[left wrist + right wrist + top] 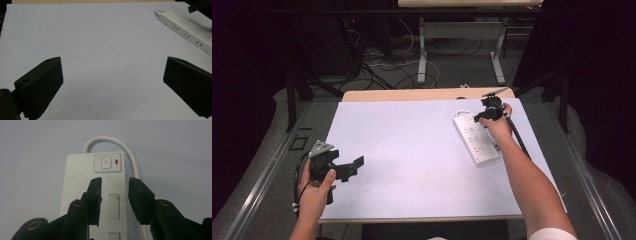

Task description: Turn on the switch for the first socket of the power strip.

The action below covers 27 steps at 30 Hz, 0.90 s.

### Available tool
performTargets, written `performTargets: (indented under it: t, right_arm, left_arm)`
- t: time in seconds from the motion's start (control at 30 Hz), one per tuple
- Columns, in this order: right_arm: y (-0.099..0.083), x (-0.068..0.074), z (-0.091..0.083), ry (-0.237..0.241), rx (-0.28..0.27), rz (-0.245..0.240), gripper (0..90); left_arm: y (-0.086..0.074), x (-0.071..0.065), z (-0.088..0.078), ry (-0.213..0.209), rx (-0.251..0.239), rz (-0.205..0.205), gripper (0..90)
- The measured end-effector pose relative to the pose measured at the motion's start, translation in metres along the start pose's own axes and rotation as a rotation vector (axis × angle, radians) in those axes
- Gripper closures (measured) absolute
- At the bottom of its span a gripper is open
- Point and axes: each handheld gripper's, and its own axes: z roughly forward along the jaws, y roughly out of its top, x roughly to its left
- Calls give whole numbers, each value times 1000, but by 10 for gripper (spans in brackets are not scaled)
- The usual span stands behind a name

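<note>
Reaching far right with a straight forearm, the right gripper hovers part-open, holding nothing, over the white plastic power strip; the left gripper rests near-left, wide open.

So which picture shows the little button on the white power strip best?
The right gripper view: the button sits close up and sharp on the power strip, with a red light beside it. In the high view the power strip is small and the hand hides that end. The left gripper view shows that end far off and blurry.
</note>
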Motion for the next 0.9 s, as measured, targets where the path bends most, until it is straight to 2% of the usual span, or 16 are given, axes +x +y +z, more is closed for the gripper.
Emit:
performTargets:
  t: [0.1,0.4,0.47,0.5,0.53,0.73,0.83,0.9]
  right_arm:
    - [0,1,2,16,1,17,659]
    - [-2,3,7,-2,27,-7,756]
    - [-2,4,8,-2,30,-9,774]
    - [-3,3,9,17,19,-12,781]
    - [-3,4,9,-5,40,-20,790]
    - [-4,5,12,-7,53,-34,855]
    - [-4,6,15,-4,49,-17,862]
    - [-4,6,16,-7,57,-31,864]
  left_arm:
    - [0,0,0,1,0,0,28]
    - [0,1,-1,2,-2,1,29]
    - [0,1,-1,3,-2,1,30]
    - [0,1,-1,3,-1,2,30]
    - [0,1,0,2,-1,2,30]
    - [0,1,0,2,-1,2,30]
    - [0,0,0,3,0,2,30]
    - [0,0,0,3,-1,2,30]
